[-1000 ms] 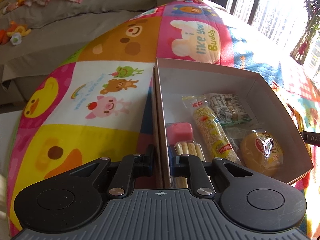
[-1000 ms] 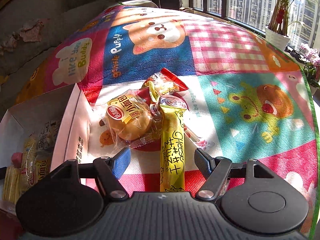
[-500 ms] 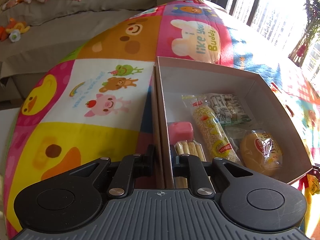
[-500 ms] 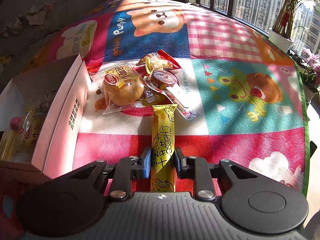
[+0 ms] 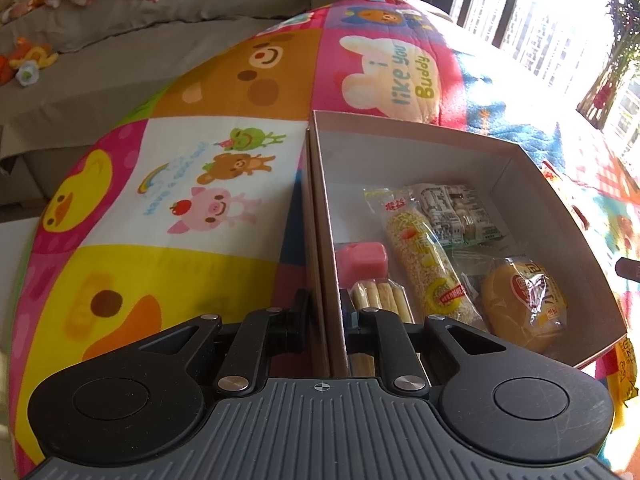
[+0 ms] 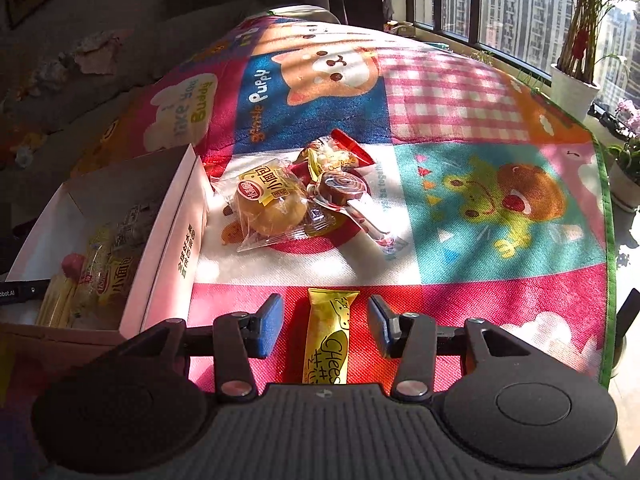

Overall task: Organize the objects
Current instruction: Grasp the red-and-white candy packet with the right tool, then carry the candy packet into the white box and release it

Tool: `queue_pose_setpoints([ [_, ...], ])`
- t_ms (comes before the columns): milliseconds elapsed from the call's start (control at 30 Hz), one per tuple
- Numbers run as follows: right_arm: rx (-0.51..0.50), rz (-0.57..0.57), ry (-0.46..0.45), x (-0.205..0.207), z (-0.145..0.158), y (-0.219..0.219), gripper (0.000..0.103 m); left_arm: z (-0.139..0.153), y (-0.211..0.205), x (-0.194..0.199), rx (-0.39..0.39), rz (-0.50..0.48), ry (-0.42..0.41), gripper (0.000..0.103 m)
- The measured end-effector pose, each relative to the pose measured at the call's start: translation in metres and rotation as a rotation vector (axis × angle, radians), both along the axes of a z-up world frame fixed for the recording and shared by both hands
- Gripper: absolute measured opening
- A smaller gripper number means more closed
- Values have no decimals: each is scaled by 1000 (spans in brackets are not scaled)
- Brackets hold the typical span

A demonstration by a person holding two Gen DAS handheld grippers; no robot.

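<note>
A shallow cardboard box [image 5: 548, 200] sits on the cartoon play mat and holds several wrapped snacks: a yellow bun [image 5: 524, 300], a long cereal bar [image 5: 424, 256], a pink block [image 5: 362, 258] and biscuit sticks [image 5: 378, 300]. My left gripper [image 5: 325, 312] is shut on the box's near left wall [image 5: 320, 240]. In the right wrist view, a yellow cheese stick [image 6: 330, 334] lies on the mat between the blue pads of my right gripper [image 6: 326, 326]; its jaws are opening and the pads stand clear of the wrapper. Beyond it lie a wrapped bun [image 6: 270, 204], a lollipop [image 6: 346, 190] and a red-edged snack pack [image 6: 332, 156].
The same box [image 6: 172, 236] stands left of the right gripper. A grey sofa [image 5: 120, 40] with toys and clothes lies behind the mat. Potted plants [image 6: 576, 80] line the window sill on the right.
The right gripper closed on the cheese stick, pulled back toward the near side with it, then opened again; the stick now lies between spread pads. The left gripper kept its grip on the box wall.
</note>
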State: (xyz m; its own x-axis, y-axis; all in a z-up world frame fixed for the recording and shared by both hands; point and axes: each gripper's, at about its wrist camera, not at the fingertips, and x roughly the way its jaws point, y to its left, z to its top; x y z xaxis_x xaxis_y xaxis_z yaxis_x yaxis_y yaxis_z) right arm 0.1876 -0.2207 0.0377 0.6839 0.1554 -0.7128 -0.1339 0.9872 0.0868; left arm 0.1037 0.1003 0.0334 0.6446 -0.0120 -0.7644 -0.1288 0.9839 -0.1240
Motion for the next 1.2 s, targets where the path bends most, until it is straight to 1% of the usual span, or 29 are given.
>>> queue_pose_setpoints([
  [33, -4, -1, -11, 8, 1, 2, 59, 0, 1, 0, -2, -1, 1, 16],
  [67, -1, -7, -26, 21, 2, 3, 60, 1, 1, 1, -3, -1, 2, 16],
  [100, 13, -12, -33, 33, 4, 3, 60, 1, 1, 2, -2, -1, 4, 16],
  [133, 28, -15, -32, 44, 5, 4, 63, 1, 1, 2, -1, -2, 4, 16],
  [167, 56, -29, -26, 64, 6, 5, 67, 2, 0, 2, 1, -2, 4, 16],
  [200, 73, -40, -19, 77, 6, 5, 70, 2, 0, 2, 2, -2, 3, 16],
  [233, 96, -55, 0, 97, 5, 7, 78, 2, 0, 1, 4, -3, 3, 16],
  [267, 102, -75, 11, 114, 4, 9, 82, 2, 0, 1, 5, -4, 2, 16],
  [300, 103, -95, 23, 129, 1, 10, 83, 2, 0, 0, 7, -5, 1, 16],
  [367, 107, -134, 73, 162, -9, 14, 90, 2, -1, 0, 10, -7, 0, 16],
  [433, 93, -171, 128, 187, -22, 19, 92, 1, 0, 0, 9, -11, -1, 16],
  [500, 73, -216, 159, 199, -32, 21, 92, 1, 1, 0, 2, -14, -2, 16],
  [533, 66, -222, 165, 201, -36, 21, 83, 1, 2, 0, -1, -15, -3, 16],
  [567, 45, -214, 145, 198, -36, 23, 77, 1, 3, 0, -5, -15, -4, 16],
  [667, 27, -164, 117, 180, -29, 20, 67, -1, 3, 1, -5, -16, -5, 16],
  [800, -79, -84, 13, 128, -6, 19, 65, -1, 2, 0, -1, -20, -6, 16],
  [867, -92, -33, -25, 93, 11, 17, 65, -1, 1, 0, 2, -22, -7, 16],
  [933, -86, 14, -43, 58, 28, 14, 65, 0, 1, -1, 6, -24, -11, 16],
  [1000, -83, 56, -52, 25, 38, 14, 65, 1, 1, -2, 4, -23, -14, 16],
  [1067, -80, 99, -40, -12, 48, 16, 66, 2, 2, -2, 1, -23, -16, 16],
  [1200, -71, 169, 27, -72, 44, 23, 66, 3, 2, -3, -2, -22, -17, 16],
])
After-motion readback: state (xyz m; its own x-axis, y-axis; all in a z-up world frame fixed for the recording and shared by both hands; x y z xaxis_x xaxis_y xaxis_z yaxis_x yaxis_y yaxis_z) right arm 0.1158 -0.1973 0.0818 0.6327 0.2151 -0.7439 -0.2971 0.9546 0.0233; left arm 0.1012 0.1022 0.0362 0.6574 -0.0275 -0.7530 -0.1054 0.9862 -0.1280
